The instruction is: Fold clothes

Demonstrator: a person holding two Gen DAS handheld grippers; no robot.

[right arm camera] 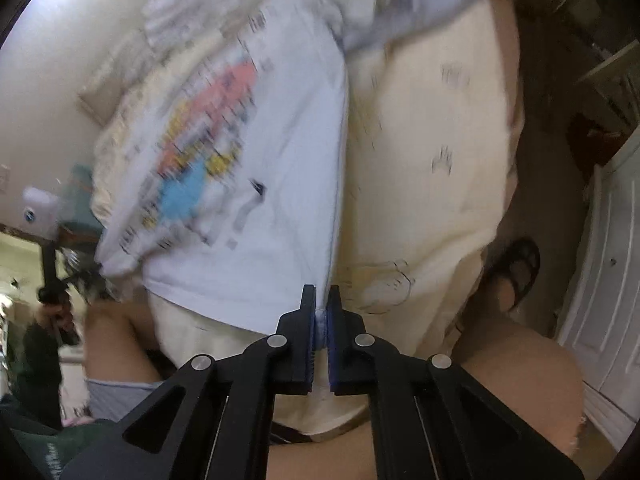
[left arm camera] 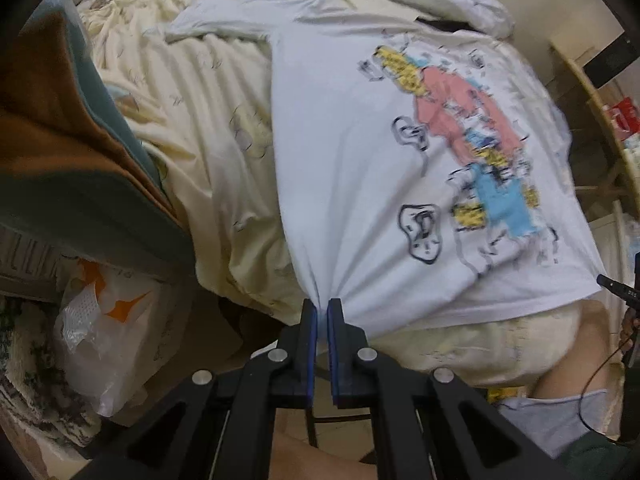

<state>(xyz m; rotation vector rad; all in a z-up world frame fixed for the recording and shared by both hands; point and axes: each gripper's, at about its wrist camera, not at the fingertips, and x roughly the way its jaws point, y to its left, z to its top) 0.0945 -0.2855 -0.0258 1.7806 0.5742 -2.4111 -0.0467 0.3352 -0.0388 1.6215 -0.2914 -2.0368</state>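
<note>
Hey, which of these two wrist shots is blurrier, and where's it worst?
Right wrist view is blurrier: the print on the white T-shirt smears into streaks, though the right gripper stays sharp. Left wrist view: milder blur on the print, cream bedsheet folds readable, left gripper crisp. Both bend at the fisheye edges.

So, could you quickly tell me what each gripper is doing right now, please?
Left gripper: shut on the T-shirt hem.
Right gripper: shut on the T-shirt's other hem corner.
</note>
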